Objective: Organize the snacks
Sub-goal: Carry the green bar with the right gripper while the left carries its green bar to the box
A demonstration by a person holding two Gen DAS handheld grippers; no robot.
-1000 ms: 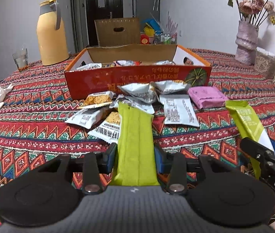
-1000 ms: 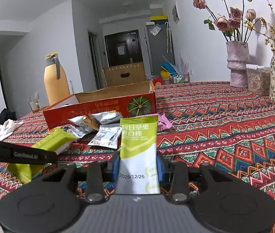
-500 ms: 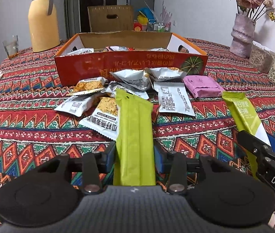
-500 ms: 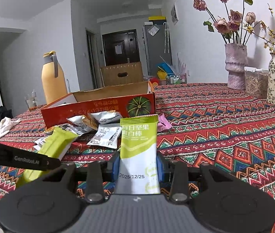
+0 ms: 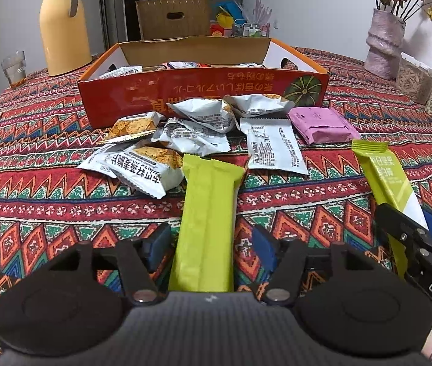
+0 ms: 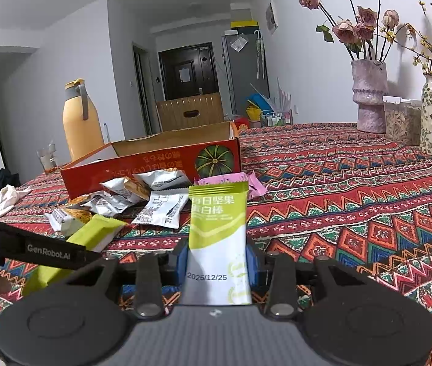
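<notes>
My left gripper (image 5: 211, 245) has just been opening: its pads stand clear of the plain green bar (image 5: 206, 222), which lies between them on the patterned cloth (image 5: 48, 213), likely set down beside the loose packets (image 5: 161, 164). My right gripper (image 6: 217, 263) pinches the 2nd bar, the printed green-and-white one (image 6: 217, 238), lifted and aimed toward the orange box (image 6: 151, 163), where I judge the snacks belong.

You can't see the near end of the green bar (image 5: 206, 222): gripper body covers it. Orange box (image 5: 203, 91) wall hides most packets inside. Right-view bar (image 6: 219, 244) base hidden too; small print unreadable.
</notes>
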